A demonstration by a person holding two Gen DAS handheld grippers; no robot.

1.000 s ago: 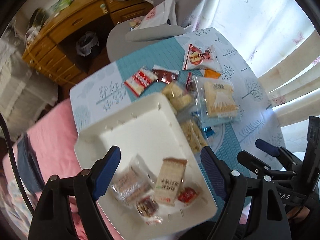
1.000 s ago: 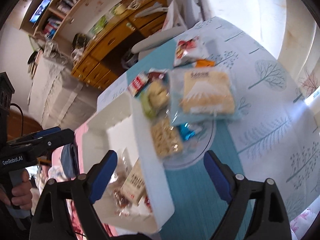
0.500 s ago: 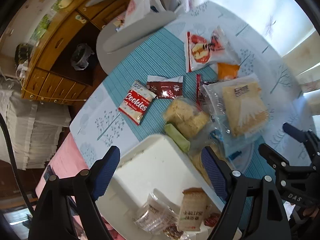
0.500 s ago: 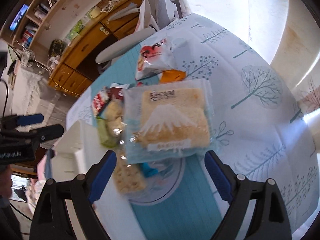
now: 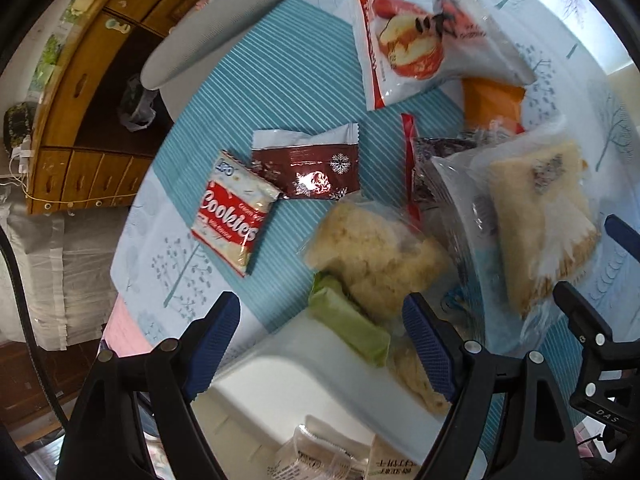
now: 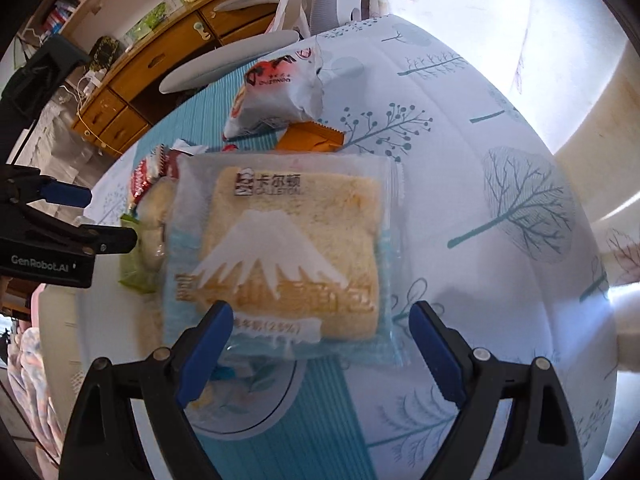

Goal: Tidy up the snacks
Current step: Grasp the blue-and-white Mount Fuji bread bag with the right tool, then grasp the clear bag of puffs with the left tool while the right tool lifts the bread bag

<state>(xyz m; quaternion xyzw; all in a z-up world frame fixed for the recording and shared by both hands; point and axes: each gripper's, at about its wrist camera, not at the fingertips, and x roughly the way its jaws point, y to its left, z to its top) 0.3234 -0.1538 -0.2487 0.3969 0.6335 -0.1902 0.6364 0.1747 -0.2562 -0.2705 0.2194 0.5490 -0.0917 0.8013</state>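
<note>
A: On the left, our left gripper [image 5: 322, 344] hangs over the white bin's [image 5: 304, 380] corner, jaws apart, nothing between them. A few packets [image 5: 320, 456] already lie inside.

B: But plenty is left on the table [image 6: 460, 152]: the cookies packet [image 5: 232, 212], the brown wrapper [image 5: 316, 172], the green bar [image 5: 348, 328].

A: Over to the right, our right gripper [image 6: 320, 344] is spread wide above the big bread pack [image 6: 288, 248], not pinching it.

B: We're early on, we'd say.
</note>
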